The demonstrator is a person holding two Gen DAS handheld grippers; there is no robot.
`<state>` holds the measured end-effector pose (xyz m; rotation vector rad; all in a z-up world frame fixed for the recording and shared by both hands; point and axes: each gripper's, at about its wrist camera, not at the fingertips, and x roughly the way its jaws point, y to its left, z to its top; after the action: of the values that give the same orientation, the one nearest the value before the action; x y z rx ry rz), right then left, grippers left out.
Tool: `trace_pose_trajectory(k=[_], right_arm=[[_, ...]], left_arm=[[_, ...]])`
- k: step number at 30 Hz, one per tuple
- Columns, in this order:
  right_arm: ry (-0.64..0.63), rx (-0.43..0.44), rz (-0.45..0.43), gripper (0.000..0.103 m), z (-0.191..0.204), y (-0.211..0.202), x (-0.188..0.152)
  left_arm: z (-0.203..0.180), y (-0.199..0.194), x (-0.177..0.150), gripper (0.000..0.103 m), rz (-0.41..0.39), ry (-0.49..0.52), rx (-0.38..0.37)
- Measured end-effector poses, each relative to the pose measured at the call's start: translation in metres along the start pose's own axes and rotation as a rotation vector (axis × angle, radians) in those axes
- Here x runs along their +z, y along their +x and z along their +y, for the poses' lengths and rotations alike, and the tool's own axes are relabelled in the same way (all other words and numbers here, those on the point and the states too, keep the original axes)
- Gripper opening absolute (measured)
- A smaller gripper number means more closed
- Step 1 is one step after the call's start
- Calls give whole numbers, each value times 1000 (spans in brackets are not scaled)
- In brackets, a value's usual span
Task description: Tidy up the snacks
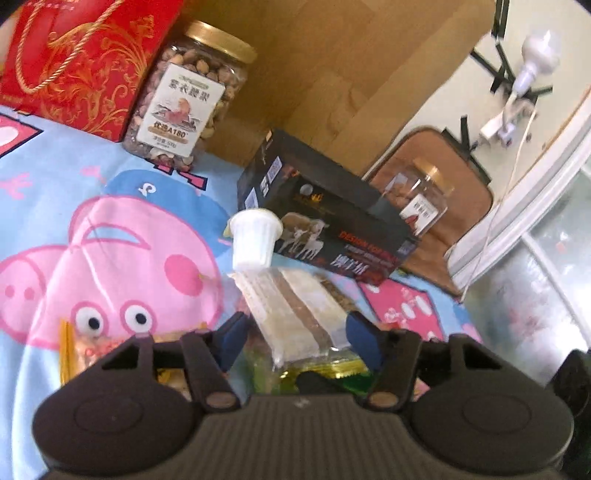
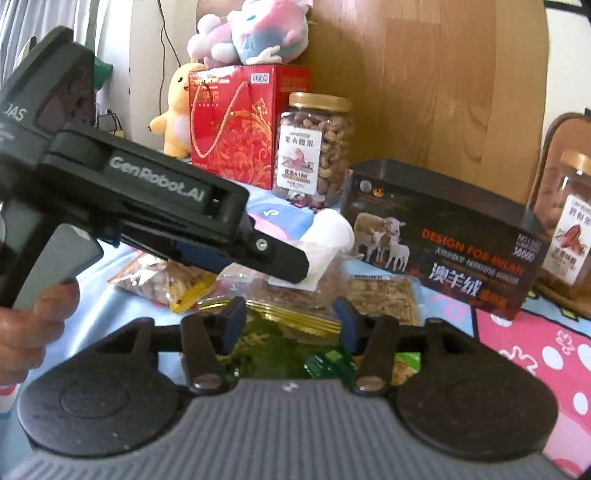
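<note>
A pile of snack packets lies on a cartoon-pig sheet [image 1: 110, 240]. My left gripper [image 1: 298, 339] is low over the pile. A clear packet of pale and brown bars [image 1: 295, 317] lies between its blue pads, which stand close to the packet's edges without visibly pressing. A white jelly cup [image 1: 255, 240] sits just beyond. The right wrist view shows the left gripper [image 2: 295, 266] from the side, by the cup [image 2: 332, 232]. My right gripper [image 2: 290, 325] is open, hovering over a green packet with a gold edge [image 2: 273, 347]; nothing is between its fingers.
At the back stand a red gift box [image 2: 236, 125], a gold-lidded nut jar [image 2: 314, 147], a black box [image 2: 443, 236] and a second jar [image 2: 572, 229] on the right. Plush toys [image 2: 251, 33] sit on the red box. A bag of nuts [image 2: 159, 277] lies left. A hand [image 2: 33, 321] holds the left gripper.
</note>
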<state>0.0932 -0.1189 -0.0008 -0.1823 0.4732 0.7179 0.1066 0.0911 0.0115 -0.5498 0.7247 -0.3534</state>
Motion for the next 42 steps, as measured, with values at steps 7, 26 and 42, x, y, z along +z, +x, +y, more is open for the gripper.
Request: trace_pose_trajectory(k=[7,26,42], right_arm=[[-22,-24,-139,49,11,-25,18],[-13,-246,-251,48,-82,31,79],[218,-98,-199,51,-99,21,72]], left_arm=[[-25,-28,11,58,-76,24,-43],[-83,62,114,58,-207,205,-91],[-27,21,98,67,-208,129,-51]])
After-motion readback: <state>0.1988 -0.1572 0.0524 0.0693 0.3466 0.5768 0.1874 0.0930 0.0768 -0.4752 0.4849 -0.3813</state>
